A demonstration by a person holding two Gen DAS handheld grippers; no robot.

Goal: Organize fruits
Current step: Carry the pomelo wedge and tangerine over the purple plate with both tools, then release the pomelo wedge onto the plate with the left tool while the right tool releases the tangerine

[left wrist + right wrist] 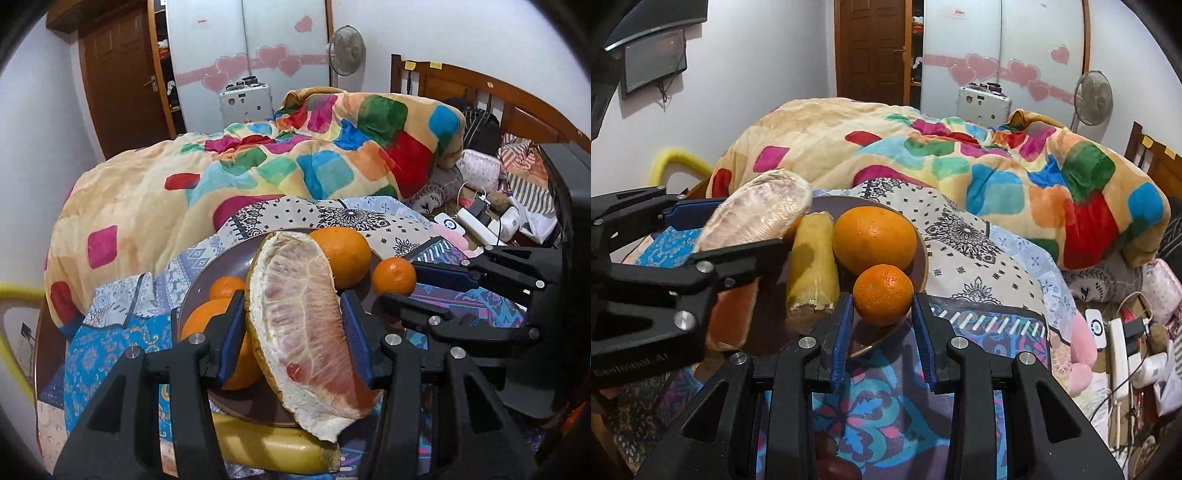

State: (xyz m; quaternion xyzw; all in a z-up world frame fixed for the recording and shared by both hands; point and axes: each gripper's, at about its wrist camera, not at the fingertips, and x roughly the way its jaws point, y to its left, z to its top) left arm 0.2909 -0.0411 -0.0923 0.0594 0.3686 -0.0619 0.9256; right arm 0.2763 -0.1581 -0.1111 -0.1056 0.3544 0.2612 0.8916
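Note:
My left gripper (293,299) is shut on a large pomelo wedge (306,325) and holds it over the dark brown plate (229,258). The wedge also shows in the right wrist view (757,214). The plate holds a big orange (343,254), small oranges (227,288) and a yellow pomelo piece (812,266). My right gripper (882,299) is closed around a small mandarin (882,293) at the plate's near rim; it appears in the left wrist view (394,275) too.
The plate lies on a patterned bedsheet (979,258). A colourful quilt (258,162) is heaped behind it. A yellow fruit (280,452) lies under the left gripper. Chargers and a power strip (1119,339) clutter the right side.

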